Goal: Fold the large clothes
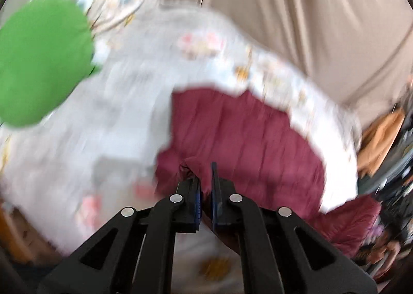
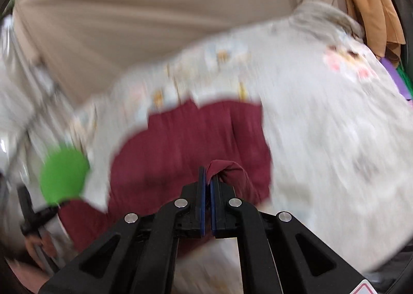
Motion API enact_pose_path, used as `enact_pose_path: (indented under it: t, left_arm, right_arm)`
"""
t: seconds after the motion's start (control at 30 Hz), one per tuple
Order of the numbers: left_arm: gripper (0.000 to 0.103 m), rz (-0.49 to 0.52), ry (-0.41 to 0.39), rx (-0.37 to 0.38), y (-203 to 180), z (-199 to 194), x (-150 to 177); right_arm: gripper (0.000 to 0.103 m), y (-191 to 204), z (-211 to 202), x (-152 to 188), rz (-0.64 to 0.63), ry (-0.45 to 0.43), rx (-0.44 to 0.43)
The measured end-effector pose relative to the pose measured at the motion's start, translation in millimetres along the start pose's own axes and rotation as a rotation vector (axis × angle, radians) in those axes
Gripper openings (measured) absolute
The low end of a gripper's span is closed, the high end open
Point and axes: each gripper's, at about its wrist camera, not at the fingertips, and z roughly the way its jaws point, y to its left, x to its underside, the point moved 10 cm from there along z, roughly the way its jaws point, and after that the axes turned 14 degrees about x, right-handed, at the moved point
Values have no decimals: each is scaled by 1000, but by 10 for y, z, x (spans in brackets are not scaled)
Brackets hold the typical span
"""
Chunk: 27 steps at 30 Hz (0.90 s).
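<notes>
A dark red garment [image 1: 245, 134] lies spread on a bed with a white patterned sheet [image 1: 124, 103]. My left gripper [image 1: 205, 177] is shut on a bunched edge of the dark red garment at its near side. In the right wrist view the same garment [image 2: 185, 139] lies ahead, and my right gripper [image 2: 207, 177] is shut on a fold of it [image 2: 227, 167] that loops up beside the fingertips. Both views are blurred by motion.
A green round marker [image 1: 41, 61] on the other gripper shows at the left, and it also shows in the right wrist view [image 2: 64, 176]. Beige curtains [image 1: 296, 10] hang behind the bed. Orange cloth [image 2: 369, 2] hangs at the right.
</notes>
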Motion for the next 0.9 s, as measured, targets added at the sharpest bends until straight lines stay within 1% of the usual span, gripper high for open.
enact_pose_path:
  t: [0.07,0.1,0.17,0.2,0.27,0.33,0.4,0.47,0.57,0.67,0.77,0.9]
  left_arm:
    - [5,-6,-44,16,-6,172,-356]
    - [5,7,-63,5,15,283,-548]
    - [5,36,-74,-24,71,491,-778]
    - [5,39,-72,-33,113,548,-830]
    - [5,29,-55,-61,213,821,-948]
    - [5,45,-32,-104,284,1120,-1033]
    - [5,51,-9,-140,365,1376,-1082]
    - [5,34,9,-161,461,1608,-1100]
    - [5,14,44,-190,617,1930,-1121]
    - [5,9,83,-226,754,2239,-1093]
    - [5,20,110,-251,836,2457,-1057]
    - [7,12,135,-261,921,2651,-1013]
  right_arm:
    - [3,22,151,-260,46,-45,-14]
    - [3,38,281,-404,42,-73,3]
    - [3,100,502,-549,37,-91,24]
    - [3,110,652,-618,38,-92,37]
    - [3,136,943,-720,29,-87,70]
    - [3,148,1168,-757,39,-78,90]
    - [3,142,1417,-802,66,-67,110]
    - [3,155,1614,-803,86,-52,127]
    - [3,115,1995,-803,101,-15,161]
    - [3,87,2268,-763,97,18,195]
    - [3,53,2537,-692,78,48,241]
    - [3,-30,2809,-572,74,77,290]
